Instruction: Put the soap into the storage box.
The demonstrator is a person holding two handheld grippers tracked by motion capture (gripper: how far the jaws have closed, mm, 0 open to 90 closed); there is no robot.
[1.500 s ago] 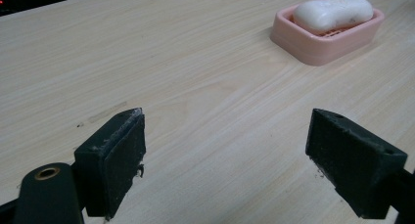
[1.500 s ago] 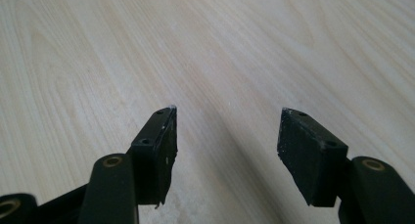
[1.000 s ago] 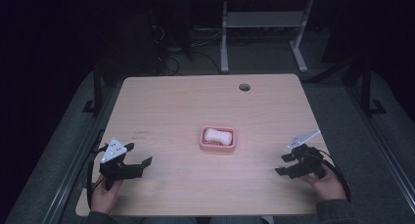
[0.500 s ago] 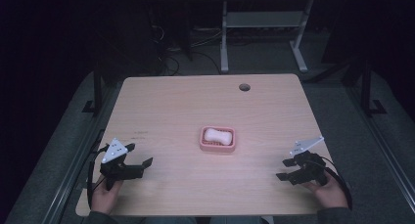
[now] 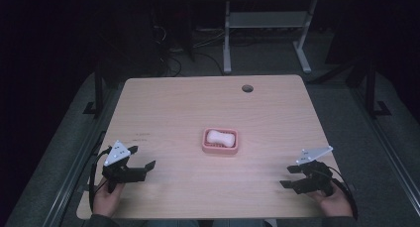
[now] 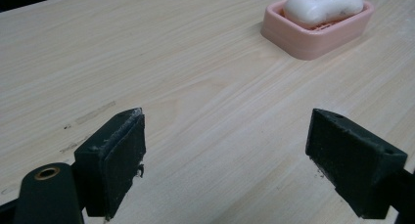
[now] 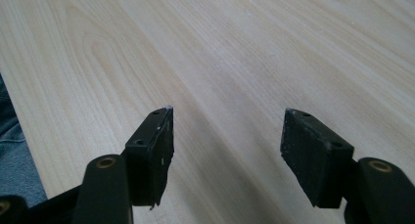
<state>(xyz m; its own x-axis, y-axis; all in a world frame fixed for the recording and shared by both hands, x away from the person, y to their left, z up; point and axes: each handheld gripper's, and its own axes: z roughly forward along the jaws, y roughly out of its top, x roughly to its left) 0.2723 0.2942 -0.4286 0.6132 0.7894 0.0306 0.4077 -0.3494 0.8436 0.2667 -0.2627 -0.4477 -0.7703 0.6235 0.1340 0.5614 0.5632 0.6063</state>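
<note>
A pink soap dish (image 5: 220, 148) holding a white bar of soap (image 5: 220, 137) rests at the middle of the wooden table (image 5: 198, 103). My left gripper (image 5: 143, 170) is low over the near left corner, open, with nothing between its jaws. In the left gripper view the open left gripper (image 6: 227, 150) points over bare wood, with the dish (image 6: 313, 40) and soap (image 6: 323, 6) farther off at upper right. My right gripper (image 5: 288, 177) hovers at the near right corner, open and empty. The right gripper view has the right gripper (image 7: 227, 145) over bare wood.
A round cable hole (image 5: 247, 88) sits near the table's far edge. Behind the table stands a metal frame (image 5: 228, 43) on a dark floor. The table's near edge and grey-blue fabric (image 7: 12, 150) lie at the left of the right gripper view.
My right gripper has drawn back toward the near edge of the table. The left gripper and the soap dish have stayed put.
</note>
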